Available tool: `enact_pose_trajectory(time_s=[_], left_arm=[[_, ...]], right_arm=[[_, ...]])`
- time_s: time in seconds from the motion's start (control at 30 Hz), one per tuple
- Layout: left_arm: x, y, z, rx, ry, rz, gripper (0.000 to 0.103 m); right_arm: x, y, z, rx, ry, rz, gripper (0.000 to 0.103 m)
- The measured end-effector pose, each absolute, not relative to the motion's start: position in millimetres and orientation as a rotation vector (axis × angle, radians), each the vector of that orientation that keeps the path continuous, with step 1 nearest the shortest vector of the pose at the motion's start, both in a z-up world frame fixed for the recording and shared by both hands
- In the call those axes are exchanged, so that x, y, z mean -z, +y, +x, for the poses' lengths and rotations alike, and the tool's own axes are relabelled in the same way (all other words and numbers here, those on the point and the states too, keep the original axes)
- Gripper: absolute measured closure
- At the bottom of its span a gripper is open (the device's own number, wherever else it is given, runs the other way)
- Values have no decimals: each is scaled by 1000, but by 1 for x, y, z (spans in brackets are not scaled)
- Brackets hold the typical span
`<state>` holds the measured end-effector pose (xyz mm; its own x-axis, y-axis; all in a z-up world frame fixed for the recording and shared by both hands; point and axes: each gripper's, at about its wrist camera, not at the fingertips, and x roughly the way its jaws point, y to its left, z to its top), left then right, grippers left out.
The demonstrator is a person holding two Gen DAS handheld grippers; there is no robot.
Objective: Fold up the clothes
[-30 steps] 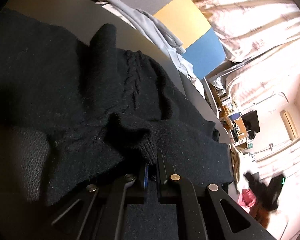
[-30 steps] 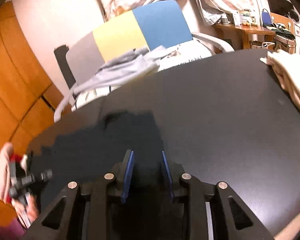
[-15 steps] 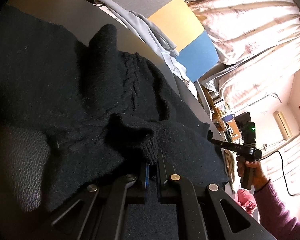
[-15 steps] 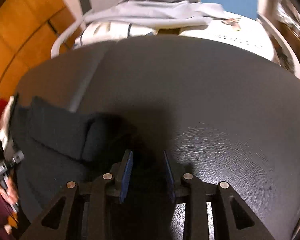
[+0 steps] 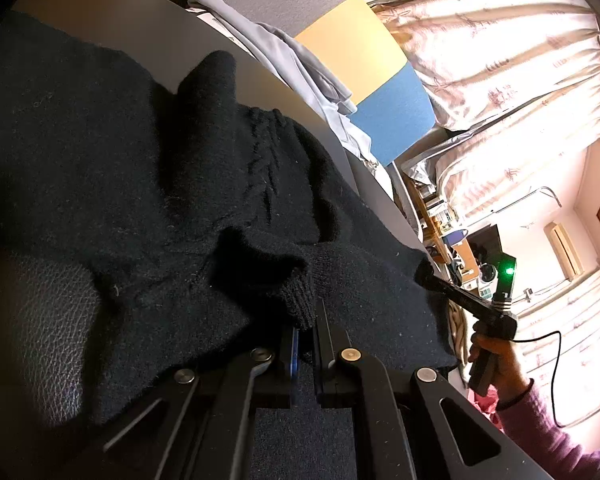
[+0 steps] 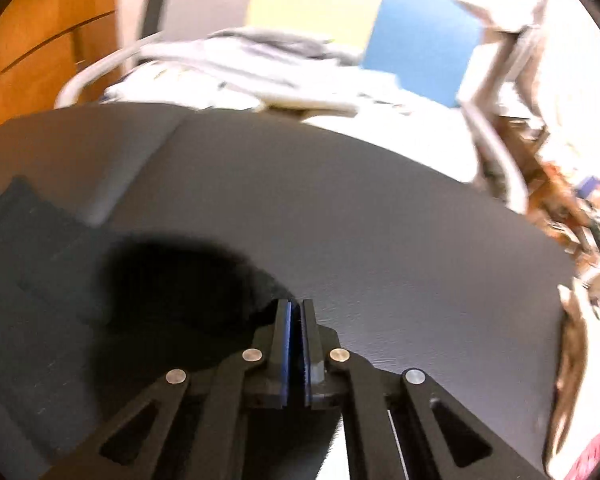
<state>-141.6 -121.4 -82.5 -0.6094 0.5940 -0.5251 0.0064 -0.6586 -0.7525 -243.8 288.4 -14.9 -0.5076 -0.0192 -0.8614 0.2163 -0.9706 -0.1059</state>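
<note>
The black sweater (image 5: 148, 184) lies spread on the dark bench (image 6: 380, 216), its ribbed cuff (image 5: 296, 300) clenched in the left gripper (image 5: 306, 344), while the right gripper (image 6: 296, 344) pinches its far corner.

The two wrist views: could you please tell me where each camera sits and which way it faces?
Left wrist: on the left gripper, facing across the black sweater toward the curtains; right gripper and hand show.
Right wrist: on the right gripper, facing across the dark table.
Shared: the colour-block chair, sweater.
</note>
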Motion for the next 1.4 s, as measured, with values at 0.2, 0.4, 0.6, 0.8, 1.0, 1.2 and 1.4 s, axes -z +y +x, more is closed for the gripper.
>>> enact_pose_trajectory(time_s=[0.2, 0.4, 0.6, 0.8, 1.0, 1.2, 1.4], left_arm=[[75, -129, -146, -2279, -1161, -1249, 95], [53, -138, -151, -2352, -1103, -1224, 95], [60, -128, -162, -2282, -1069, -1308, 63], [48, -108, -167, -2353, -980, -1327, 49], [42, -93, -172, -2482, -796, -1424, 98], [15, -119, -166, -2507, -905, -1301, 98], [30, -145, -157, -2544, -935, -1339, 98]], right_arm=[[15, 310, -241, 2674, 103, 1426, 80], [-29, 378, -157, 2878, -523, 1188, 78], [4, 392, -68, 2582, -1012, 1086, 78], [18, 342, -52, 2543, -834, 1143, 87], [39, 339, -62, 2739, -720, 1161, 99], [44, 345, -53, 2782, -774, 1108, 103], [43, 344, -34, 2838, -785, 1108, 103]])
